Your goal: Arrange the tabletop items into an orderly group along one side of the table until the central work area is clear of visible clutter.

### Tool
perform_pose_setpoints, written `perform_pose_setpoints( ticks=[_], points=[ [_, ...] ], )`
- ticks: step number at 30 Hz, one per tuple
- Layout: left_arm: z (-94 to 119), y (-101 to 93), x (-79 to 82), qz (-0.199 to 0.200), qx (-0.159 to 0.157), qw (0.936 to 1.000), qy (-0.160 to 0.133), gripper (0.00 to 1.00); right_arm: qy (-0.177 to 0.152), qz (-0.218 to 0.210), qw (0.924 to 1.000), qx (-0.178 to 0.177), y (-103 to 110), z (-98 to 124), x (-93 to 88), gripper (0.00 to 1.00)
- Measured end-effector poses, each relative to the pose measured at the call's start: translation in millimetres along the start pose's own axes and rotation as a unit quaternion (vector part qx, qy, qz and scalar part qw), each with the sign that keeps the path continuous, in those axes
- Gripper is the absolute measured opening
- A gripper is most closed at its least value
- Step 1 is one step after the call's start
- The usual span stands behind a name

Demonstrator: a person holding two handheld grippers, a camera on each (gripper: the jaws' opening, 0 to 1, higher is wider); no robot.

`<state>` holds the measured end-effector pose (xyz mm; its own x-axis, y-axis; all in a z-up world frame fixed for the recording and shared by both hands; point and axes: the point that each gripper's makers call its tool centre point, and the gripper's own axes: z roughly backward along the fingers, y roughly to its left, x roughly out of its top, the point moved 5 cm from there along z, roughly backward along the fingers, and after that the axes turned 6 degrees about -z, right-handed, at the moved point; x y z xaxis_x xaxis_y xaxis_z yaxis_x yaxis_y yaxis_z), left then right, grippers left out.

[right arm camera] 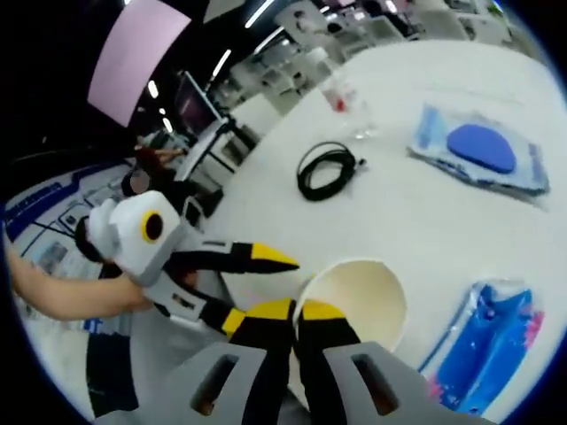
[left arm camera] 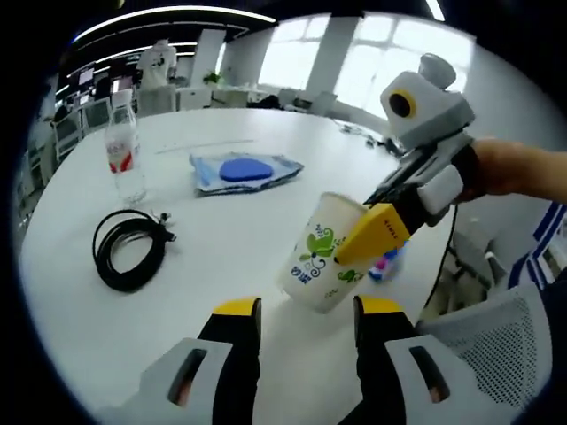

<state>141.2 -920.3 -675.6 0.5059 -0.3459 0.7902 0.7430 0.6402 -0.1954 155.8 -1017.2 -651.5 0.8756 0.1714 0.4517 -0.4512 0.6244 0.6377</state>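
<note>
A white paper cup (left arm camera: 321, 264) with green print hangs tilted above the white table (left arm camera: 221, 221). My right gripper (left arm camera: 361, 228) comes in from the right and is shut on the cup's rim, one yellow finger outside and the other inside. In the right gripper view its jaws (right arm camera: 294, 314) pinch the rim of the empty cup (right arm camera: 359, 301). My left gripper (left arm camera: 309, 307) is open just below the cup's base and holds nothing. It also shows as the open left gripper (right arm camera: 255, 288) beside the cup.
On the table lie a coiled black cable (left arm camera: 129, 249), a clear water bottle (left arm camera: 124, 152) with a red label, a blue packet (left arm camera: 244, 170) and a smaller blue packet (right arm camera: 485, 343) near the cup. A mesh chair (left arm camera: 496, 336) stands at the table's edge.
</note>
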Motion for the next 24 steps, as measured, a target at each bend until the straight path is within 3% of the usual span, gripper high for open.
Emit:
perform_pose_setpoints(
  ticks=[8, 16, 24],
  points=[
    [12.9, 2.8, 0.7, 0.036, 0.009, 0.9989, -0.030, 0.41, 0.005, 0.010, 0.9999, -0.004, -6.5, -0.1, 16.2, 0.00],
    [24.2, -2.1, -12.5, 0.050, 0.004, 0.9979, -0.041, 0.41, 0.019, 0.029, 0.9993, -0.015, -13.5, 2.2, 34.4, 0.00],
    [39.0, -4.0, -6.4, 0.088, -0.005, 0.9911, -0.100, 0.43, 0.031, 0.051, 0.9981, -0.015, -8.5, -5.7, 50.6, 0.00]
  ],
)
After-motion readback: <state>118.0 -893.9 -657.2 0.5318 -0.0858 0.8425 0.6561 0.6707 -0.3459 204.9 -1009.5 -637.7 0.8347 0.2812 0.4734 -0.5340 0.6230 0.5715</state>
